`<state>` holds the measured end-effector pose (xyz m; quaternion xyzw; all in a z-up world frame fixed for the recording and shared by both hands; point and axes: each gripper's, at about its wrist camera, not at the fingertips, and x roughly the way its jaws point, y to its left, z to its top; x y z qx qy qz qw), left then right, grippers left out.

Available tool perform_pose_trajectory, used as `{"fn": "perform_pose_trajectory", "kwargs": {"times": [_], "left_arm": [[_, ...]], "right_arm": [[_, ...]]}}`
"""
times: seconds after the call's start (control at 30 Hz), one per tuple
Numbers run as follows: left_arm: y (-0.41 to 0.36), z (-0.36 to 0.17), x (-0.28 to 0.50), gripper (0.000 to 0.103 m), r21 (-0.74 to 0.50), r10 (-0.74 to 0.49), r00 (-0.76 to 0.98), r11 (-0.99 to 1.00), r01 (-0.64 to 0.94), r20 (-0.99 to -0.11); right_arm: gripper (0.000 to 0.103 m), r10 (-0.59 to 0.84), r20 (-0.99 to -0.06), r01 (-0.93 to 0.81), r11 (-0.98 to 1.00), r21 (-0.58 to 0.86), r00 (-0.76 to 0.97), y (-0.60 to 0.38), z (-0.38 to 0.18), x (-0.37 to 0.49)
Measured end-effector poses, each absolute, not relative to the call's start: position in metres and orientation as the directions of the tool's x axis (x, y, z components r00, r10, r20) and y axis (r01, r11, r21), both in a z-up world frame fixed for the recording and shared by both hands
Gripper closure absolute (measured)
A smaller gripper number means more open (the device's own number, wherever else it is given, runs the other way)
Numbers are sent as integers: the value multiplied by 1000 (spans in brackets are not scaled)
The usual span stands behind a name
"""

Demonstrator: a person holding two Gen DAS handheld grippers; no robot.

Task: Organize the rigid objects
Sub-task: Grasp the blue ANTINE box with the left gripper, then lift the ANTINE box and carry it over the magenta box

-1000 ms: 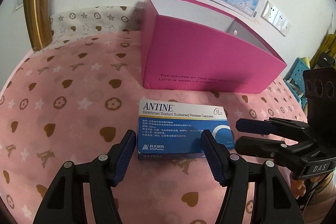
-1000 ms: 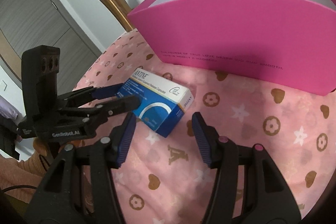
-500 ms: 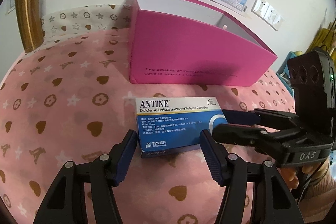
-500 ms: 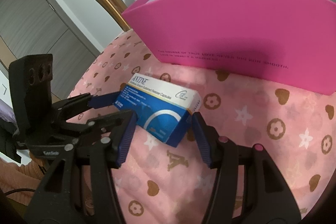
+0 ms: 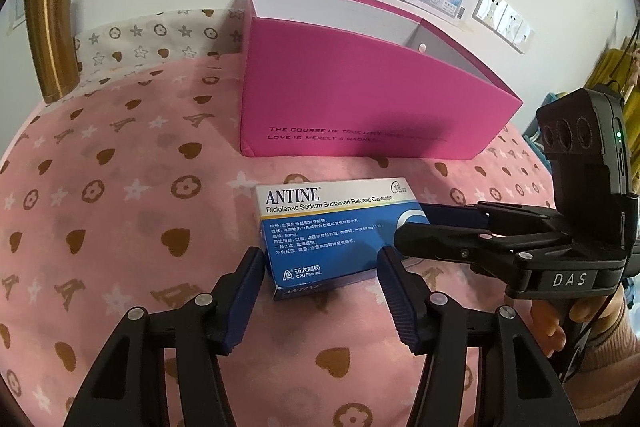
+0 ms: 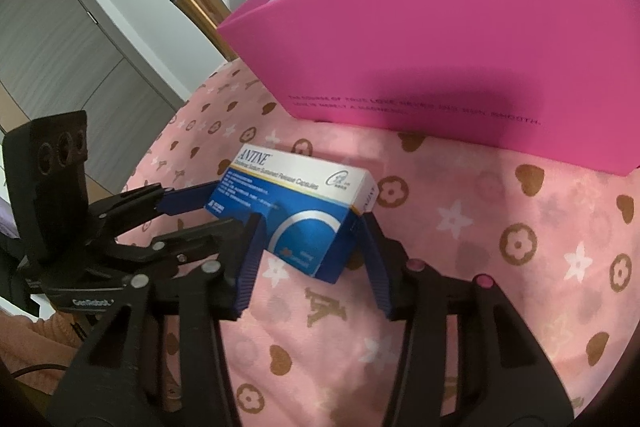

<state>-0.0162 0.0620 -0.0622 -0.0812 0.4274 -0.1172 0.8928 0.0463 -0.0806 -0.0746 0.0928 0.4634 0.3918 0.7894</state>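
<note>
Medicine box (image 5: 332, 235) between half-closed jaws (both)

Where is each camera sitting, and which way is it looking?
Left wrist: rides on the left gripper, looking down along its fingers at the medicine box and the pink box; the right gripper and a hand show.
Right wrist: rides on the right gripper, looking down at the same medicine box; the left gripper and a sleeve show.
Shared: medicine box, pink box, gold tumbler, pink cloth.
</note>
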Motion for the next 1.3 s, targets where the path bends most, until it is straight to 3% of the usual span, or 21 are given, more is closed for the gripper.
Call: {"fn": "perform_pose_trajectory", "kwargs": {"times": [1.3], "left_arm": [[39, -21, -11, 44, -229, -310, 675, 951, 209, -670]], "right_arm": [[52, 689, -606, -558, 706, 436, 398, -113, -27, 36]]}}
